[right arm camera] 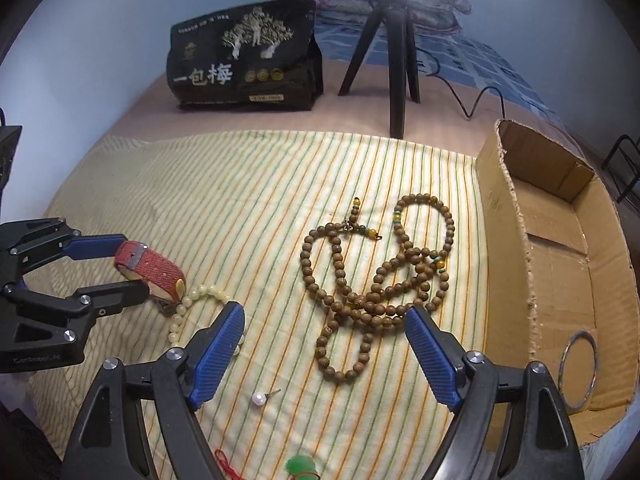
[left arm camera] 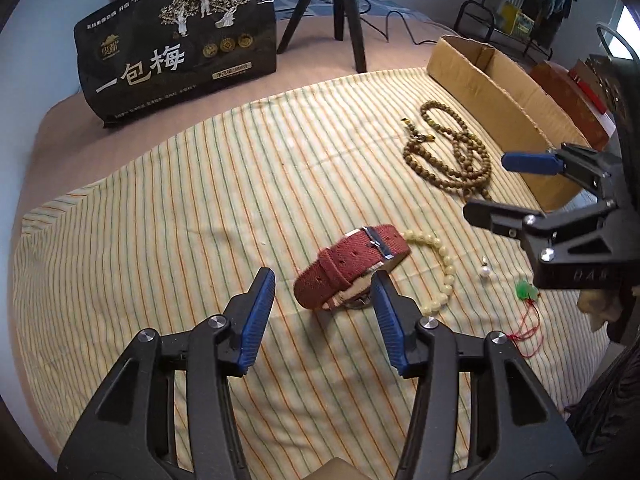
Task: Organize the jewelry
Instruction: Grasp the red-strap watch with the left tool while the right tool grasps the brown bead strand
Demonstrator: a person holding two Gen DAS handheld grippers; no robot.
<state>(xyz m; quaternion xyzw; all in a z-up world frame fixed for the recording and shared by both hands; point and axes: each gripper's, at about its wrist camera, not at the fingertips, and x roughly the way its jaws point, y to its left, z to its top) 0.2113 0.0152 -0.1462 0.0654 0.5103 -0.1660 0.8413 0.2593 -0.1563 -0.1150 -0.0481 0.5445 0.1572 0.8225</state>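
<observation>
A red woven watch strap [left arm camera: 348, 268] [right arm camera: 154, 268] lies on the striped cloth [left arm camera: 160, 220]. My left gripper [left arm camera: 323, 276] [right arm camera: 132, 270] is open around it: the right fingertip touches the watch's near end and the left pad stands clear of it. My right gripper [right arm camera: 325, 310] [left arm camera: 485, 184] hangs open over the near loops of a long brown wooden bead necklace [right arm camera: 376, 272] [left arm camera: 452, 148], with nothing gripped. Beside the watch curls a cream bead bracelet [left arm camera: 444, 264] [right arm camera: 200, 292]. Nearby lie a pearl earring [right arm camera: 258, 399] [left arm camera: 485, 272] and a green pendant [left arm camera: 526, 291] [right arm camera: 300, 464] on a red cord.
An open cardboard box [right arm camera: 504, 240] [left arm camera: 480, 88] stands along the cloth's right side, with a metal bangle [right arm camera: 580, 372] inside. At the back stand a black printed bag [left arm camera: 176, 52] [right arm camera: 244, 56] and a black tripod [left arm camera: 340, 8] [right arm camera: 396, 60] with a trailing cable.
</observation>
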